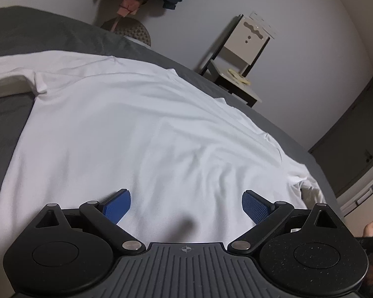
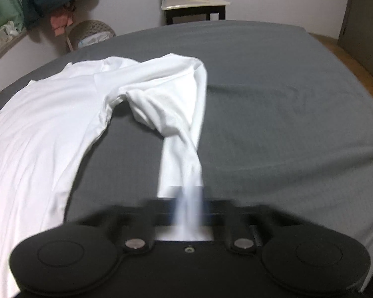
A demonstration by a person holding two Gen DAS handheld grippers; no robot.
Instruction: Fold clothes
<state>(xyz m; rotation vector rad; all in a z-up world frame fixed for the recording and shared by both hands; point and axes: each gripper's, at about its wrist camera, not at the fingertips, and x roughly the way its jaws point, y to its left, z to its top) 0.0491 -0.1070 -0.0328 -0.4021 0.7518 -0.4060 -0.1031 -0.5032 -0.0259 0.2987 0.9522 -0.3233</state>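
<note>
White shirt (image 2: 49, 114): soft (matt) cloth.

White long-sleeve shirt (image 2: 44, 114) flat on grey bed, one sleeve (image 2: 179, 149) pulled out, twisted.

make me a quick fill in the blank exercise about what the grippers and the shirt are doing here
1. The white shirt lies spread on a bed covered in ____ fabric.
2. The right gripper is shut on the shirt's ____.
3. The left gripper hovers over the shirt's body with its blue pads ____.
4. Beyond the bed, yellowish cloth lies on the seat of a ____.

Missing words: grey; sleeve; open; chair
</note>
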